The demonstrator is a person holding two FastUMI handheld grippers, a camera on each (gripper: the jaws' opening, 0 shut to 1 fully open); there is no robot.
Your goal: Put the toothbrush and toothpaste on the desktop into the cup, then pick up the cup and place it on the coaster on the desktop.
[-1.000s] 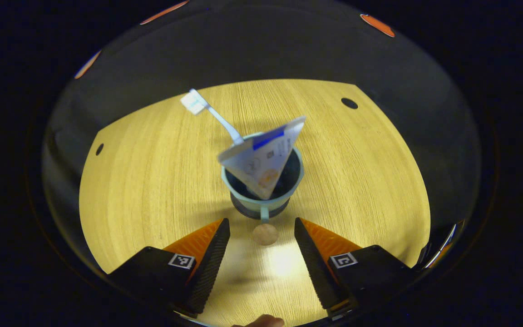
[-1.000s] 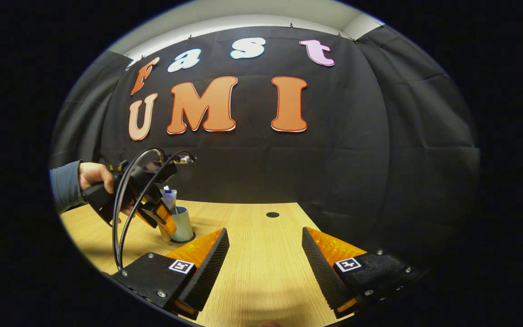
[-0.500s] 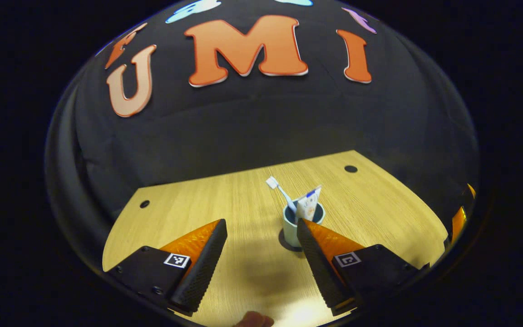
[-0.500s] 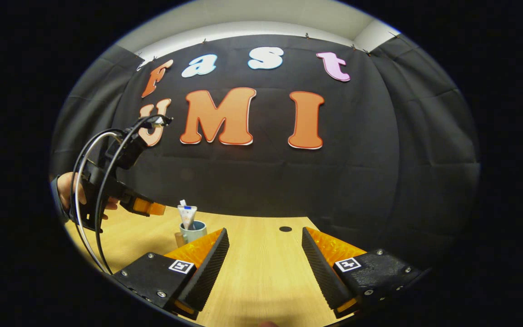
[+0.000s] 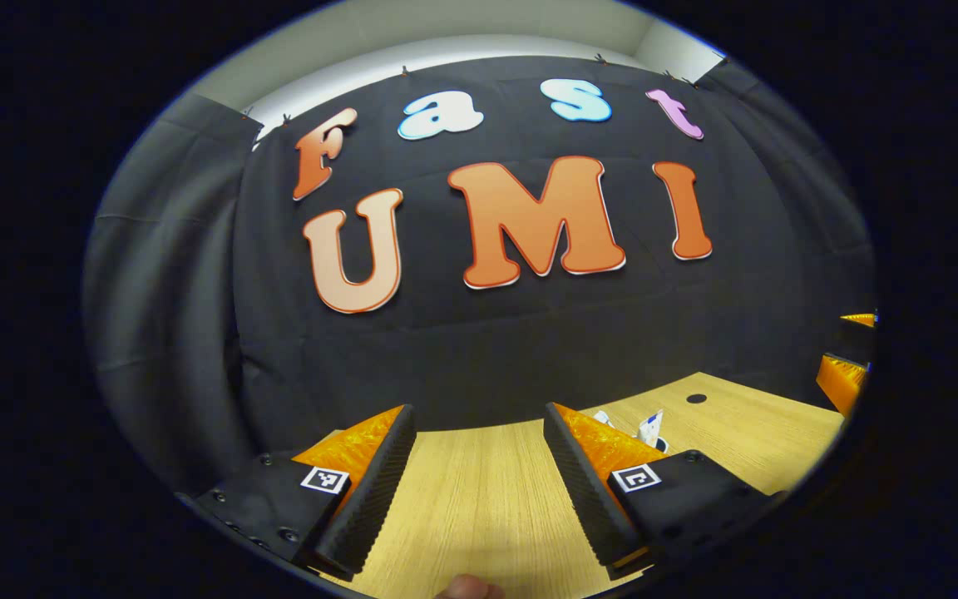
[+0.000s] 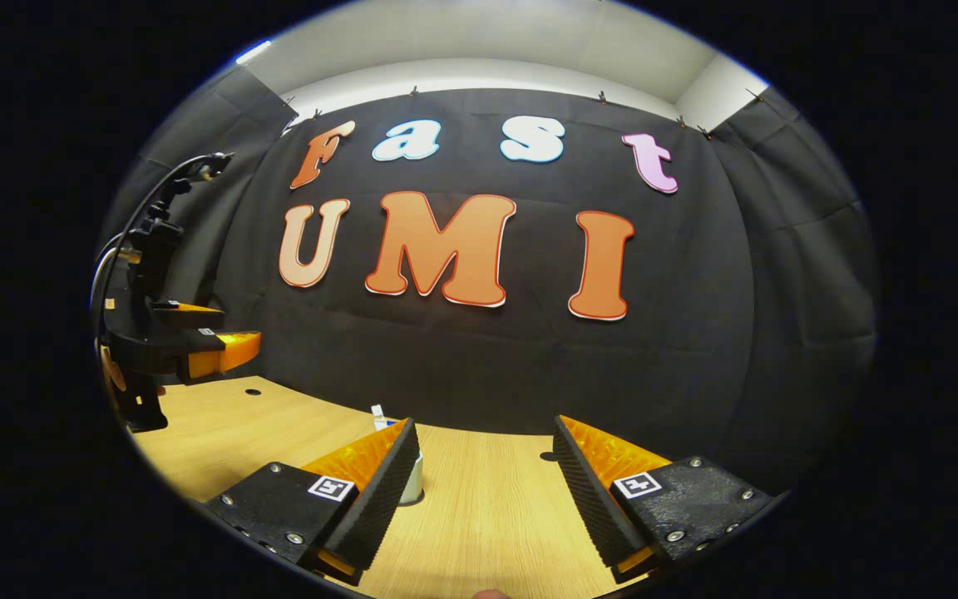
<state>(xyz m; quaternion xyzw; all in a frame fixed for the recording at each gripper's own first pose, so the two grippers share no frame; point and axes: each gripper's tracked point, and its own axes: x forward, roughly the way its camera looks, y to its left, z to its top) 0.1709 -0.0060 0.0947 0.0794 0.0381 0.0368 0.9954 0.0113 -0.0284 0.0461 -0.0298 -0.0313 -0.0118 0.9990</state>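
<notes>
A black cloth wall [image 6: 462, 366] hangs in soft folds behind a light wood-grain counter [image 6: 479, 507] with round dark holes [image 5: 696, 398]. Above the cloth runs a pale wall strip [image 6: 487, 79] and a white ceiling [image 6: 479, 42].

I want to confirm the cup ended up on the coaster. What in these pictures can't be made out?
- Cup, right gripper view: mostly behind that gripper's own finger; its base and whatever is under it are hidden.
- Cup, left gripper view: behind the left gripper's finger; just the toothpaste top peeks out.
- Toothbrush: a tiny tip, too small to judge.
- Coaster: cannot tell.
</notes>
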